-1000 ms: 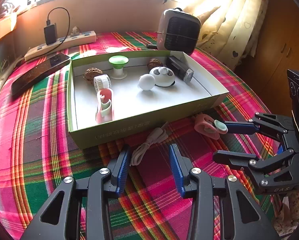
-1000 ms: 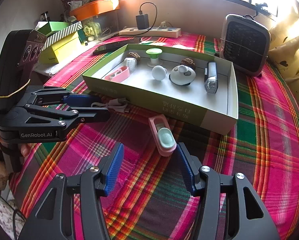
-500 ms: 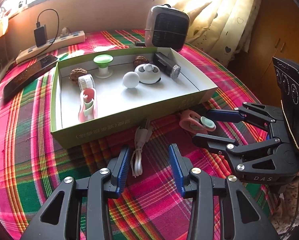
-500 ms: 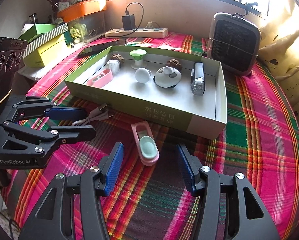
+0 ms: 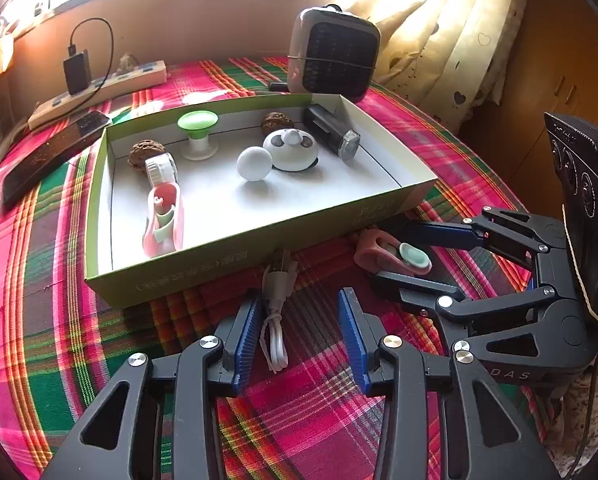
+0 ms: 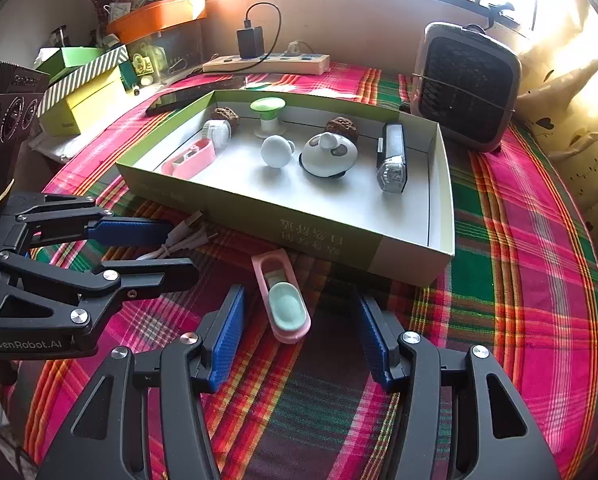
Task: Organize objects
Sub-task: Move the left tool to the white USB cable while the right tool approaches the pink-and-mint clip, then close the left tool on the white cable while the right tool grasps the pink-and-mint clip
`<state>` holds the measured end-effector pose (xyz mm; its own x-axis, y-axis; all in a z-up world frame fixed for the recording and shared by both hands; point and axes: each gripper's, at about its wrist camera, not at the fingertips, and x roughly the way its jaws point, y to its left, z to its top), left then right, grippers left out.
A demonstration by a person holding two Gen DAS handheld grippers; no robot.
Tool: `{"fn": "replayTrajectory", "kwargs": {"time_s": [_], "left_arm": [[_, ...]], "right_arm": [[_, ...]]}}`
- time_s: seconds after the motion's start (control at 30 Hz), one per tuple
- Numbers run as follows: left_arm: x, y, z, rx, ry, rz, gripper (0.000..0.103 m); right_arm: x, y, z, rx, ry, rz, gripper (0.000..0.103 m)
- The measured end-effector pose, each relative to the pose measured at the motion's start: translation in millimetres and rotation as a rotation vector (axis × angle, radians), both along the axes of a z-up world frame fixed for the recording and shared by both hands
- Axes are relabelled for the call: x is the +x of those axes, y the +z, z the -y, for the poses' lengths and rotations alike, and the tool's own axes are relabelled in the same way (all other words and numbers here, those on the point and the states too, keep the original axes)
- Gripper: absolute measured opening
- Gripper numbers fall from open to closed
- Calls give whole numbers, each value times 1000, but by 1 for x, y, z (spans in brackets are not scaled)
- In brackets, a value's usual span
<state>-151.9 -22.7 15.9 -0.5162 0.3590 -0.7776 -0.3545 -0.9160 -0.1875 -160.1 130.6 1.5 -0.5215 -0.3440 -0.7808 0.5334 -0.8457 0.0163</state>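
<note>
A green-walled white box on the plaid cloth holds a pink clip, a white ball, two walnuts, a green-topped spool, a white round gadget and a black light. A coiled white cable lies on the cloth before the box. My left gripper is open around the cable. A pink and mint clip lies to the right of the cable. My right gripper is open around the clip.
A small heater stands behind the box at right. A power strip with a charger and a dark phone lie at back left. Green and yellow boxes stack at far left.
Both grippers have moved forward. The cable now lies between my left fingers, and the pink clip sits deeper between my right fingers. Both stay open.
</note>
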Motion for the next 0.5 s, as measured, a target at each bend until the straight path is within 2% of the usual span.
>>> {"fn": "replayTrajectory", "kwargs": {"time_s": [0.5], "left_arm": [[-2, 0, -5, -40, 28, -19, 35]], "right_arm": [[-1, -1, 4, 33, 0, -16, 55]]}}
